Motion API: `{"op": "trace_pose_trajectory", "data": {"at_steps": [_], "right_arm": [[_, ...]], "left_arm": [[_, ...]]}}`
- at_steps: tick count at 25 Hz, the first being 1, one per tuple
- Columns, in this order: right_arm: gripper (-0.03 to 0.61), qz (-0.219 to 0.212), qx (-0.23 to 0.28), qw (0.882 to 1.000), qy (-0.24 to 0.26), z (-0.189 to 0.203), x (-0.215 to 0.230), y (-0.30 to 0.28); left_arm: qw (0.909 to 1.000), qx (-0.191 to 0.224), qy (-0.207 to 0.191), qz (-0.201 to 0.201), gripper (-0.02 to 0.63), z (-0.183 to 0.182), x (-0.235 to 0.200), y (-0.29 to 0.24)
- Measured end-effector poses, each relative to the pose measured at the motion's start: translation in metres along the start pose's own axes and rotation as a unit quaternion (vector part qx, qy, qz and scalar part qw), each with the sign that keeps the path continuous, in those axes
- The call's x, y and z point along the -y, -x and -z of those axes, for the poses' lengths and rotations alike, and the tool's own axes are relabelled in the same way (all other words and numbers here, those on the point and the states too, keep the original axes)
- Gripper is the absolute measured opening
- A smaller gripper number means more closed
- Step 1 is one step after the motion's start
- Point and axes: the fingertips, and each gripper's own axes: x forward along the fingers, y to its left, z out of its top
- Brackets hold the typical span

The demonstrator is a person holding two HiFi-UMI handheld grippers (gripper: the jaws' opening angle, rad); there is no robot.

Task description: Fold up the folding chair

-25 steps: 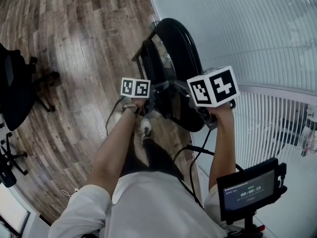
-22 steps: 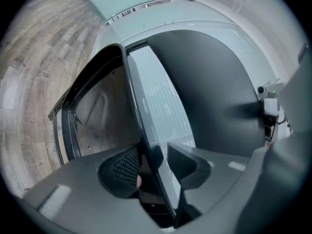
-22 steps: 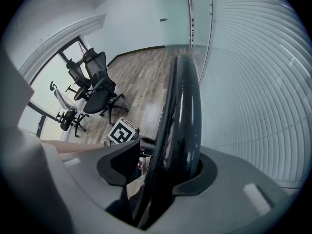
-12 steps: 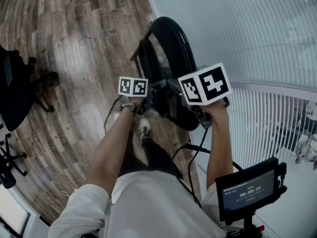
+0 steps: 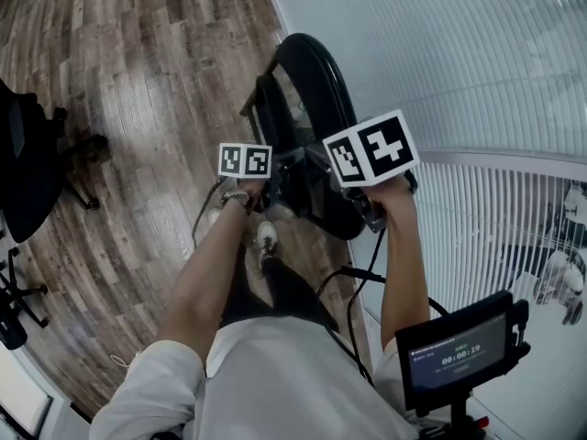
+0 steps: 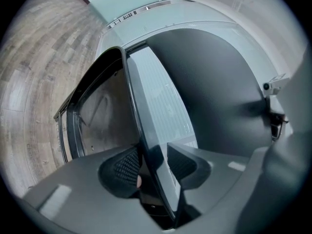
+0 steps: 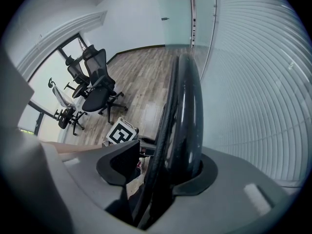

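The black folding chair (image 5: 316, 90) stands against the ribbed glass wall, its seat and back nearly together. In the left gripper view, my left gripper (image 6: 155, 167) is shut on a thin glossy frame bar (image 6: 141, 126) of the chair, with a ribbed pad (image 6: 124, 167) on either side of it. The right gripper (image 7: 163, 167) points steeply down and is shut on the thick curved rim (image 7: 187, 96) of the chair's back. In the head view both marker cubes, left (image 5: 245, 160) and right (image 5: 370, 148), sit over the chair's near edge and hide the jaws.
Black office chairs (image 5: 27, 163) stand at the left on the wood floor (image 5: 138, 81). The glass wall (image 5: 440, 44) and a white slatted panel (image 5: 495, 218) close off the right. My shoe (image 5: 269, 236) is by the chair's foot. A small screen (image 5: 459, 351) hangs at lower right.
The right gripper's cube has drifted a little left, toward the left gripper, with the chair's rim still in it. The left gripper has stayed put.
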Motion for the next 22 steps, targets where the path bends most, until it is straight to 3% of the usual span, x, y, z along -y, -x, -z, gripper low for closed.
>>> {"op": "trace_pose_trajectory", "data": {"at_steps": [4, 22], "right_arm": [[0.193, 0.001, 0.006, 1.0, 0.0, 0.0146, 0.0052, 0.0007], [0.163, 0.019, 0.001, 1.0, 0.0, 0.0117, 0.0081, -0.0001]], "left_arm": [[0.9999, 0.003, -0.01, -0.011, 0.156, 0.0104, 0.0019, -0.0072], [0.9996, 0.007, -0.017, -0.02, 0.16, 0.0078, 0.0011, -0.0063]]}}
